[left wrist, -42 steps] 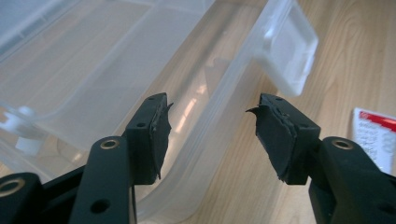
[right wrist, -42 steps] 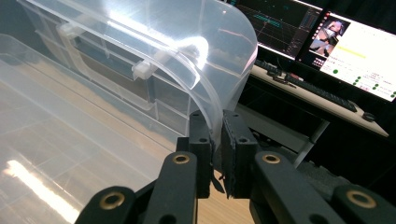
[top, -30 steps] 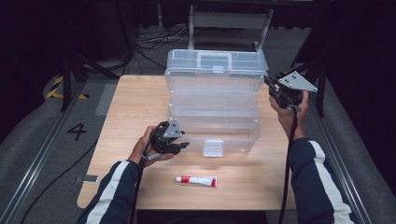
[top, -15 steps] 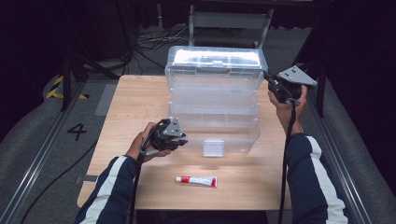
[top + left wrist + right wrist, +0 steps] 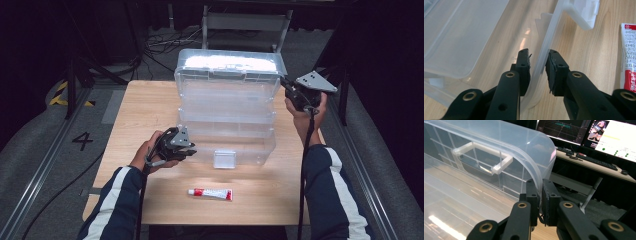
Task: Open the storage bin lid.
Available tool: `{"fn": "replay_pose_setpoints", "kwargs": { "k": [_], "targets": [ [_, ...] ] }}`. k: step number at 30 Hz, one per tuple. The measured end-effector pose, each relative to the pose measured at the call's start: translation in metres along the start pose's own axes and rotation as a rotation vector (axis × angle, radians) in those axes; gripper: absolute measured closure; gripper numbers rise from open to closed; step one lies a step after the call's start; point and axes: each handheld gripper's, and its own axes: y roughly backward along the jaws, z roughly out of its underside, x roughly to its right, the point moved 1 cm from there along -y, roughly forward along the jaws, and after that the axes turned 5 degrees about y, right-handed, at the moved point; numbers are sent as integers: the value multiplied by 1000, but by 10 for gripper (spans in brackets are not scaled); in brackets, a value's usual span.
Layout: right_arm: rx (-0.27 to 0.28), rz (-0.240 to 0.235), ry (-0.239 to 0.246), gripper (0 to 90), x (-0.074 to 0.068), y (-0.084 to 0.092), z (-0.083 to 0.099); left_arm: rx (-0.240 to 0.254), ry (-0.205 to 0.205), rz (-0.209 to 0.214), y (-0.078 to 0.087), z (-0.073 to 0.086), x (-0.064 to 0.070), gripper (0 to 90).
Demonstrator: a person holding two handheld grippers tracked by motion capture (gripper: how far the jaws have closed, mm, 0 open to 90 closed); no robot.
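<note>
- Dark room w/ black curtains, cables on grey floor; light wooden table [image 5: 145, 115] in middle, a "4" marked on the floor to its left.
- Big clear plastic storage box [image 5: 227, 125] sits on the table; its clear hinged lid [image 5: 230, 67] is up, far side, catching bright glare.
- Left gripper [image 5: 537, 66]: jaws have just been closing. The box's thin clear front rim [image 5: 546, 50] runs between them; left pad touches or nearly touches it, right pad looks a hair off it, so can't tell if it's truly clamped. Narrow gap.
- In the high view the left gripper [image 5: 186, 146] is at the box's near-left corner, hand behind it.
- White latch tab [image 5: 587, 12] of the box lies ahead and right of the left jaws.
- Small white-and-red tube [image 5: 210, 194] lies flat on the wood, right of the left gripper, apart from the box.
- Right gripper [image 5: 540, 192]: jaws pinched tight on the lid's curved edge [image 5: 541, 162], nearly no gap. Lid handle [image 5: 484, 157] sits ahead-left of the jaws.
- Beyond the right jaws: monitors [image 5: 599, 135], keyboard on a desk.
</note>
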Motion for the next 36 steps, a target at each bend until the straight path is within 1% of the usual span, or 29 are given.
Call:
{"fn": "replay_pose_setpoints", "kwargs": {
  "k": [3, 6, 10, 12, 14, 17, 20, 22, 24, 28, 29, 36],
  "targets": [
    [0, 1, -4, 851, -1, -4, -2, 3, 0, -2, 2, 3, -2, 734],
    [-5, -2, -9, 851, -3, -7, -4, 10, 12, -12, 4, 7, -4, 722],
    [-31, 2, -18, 851, -2, -10, -9, 19, 11, -17, 5, 8, -4, 715],
    [-44, 1, -39, 852, 0, -14, -10, 23, 8, -21, 5, 9, -3, 714],
    [-52, 2, -46, 854, 1, -17, -12, 22, 11, -20, 5, 9, -4, 714],
    [-70, 3, -58, 854, 3, -22, -15, 28, 15, -29, 5, 9, -3, 709],
    [-80, 8, -53, 854, 5, -26, -16, 34, 20, -33, 5, 10, -2, 705],
    [-88, 3, -62, 854, 7, -29, -17, 36, 21, -33, 4, 10, -2, 703],
    [-95, 6, -55, 853, 7, -32, -18, 42, 22, -31, 4, 10, -2, 700],
    [-103, -3, -55, 852, 10, -36, -20, 45, 26, -27, 3, 10, -3, 698],
    [-108, 0, -48, 851, 11, -38, -20, 46, 26, -26, 3, 10, -3, 698],
    [-129, -1, -49, 849, 15, -48, -22, 50, 25, -30, 3, 11, -2, 694]
  ]
}}
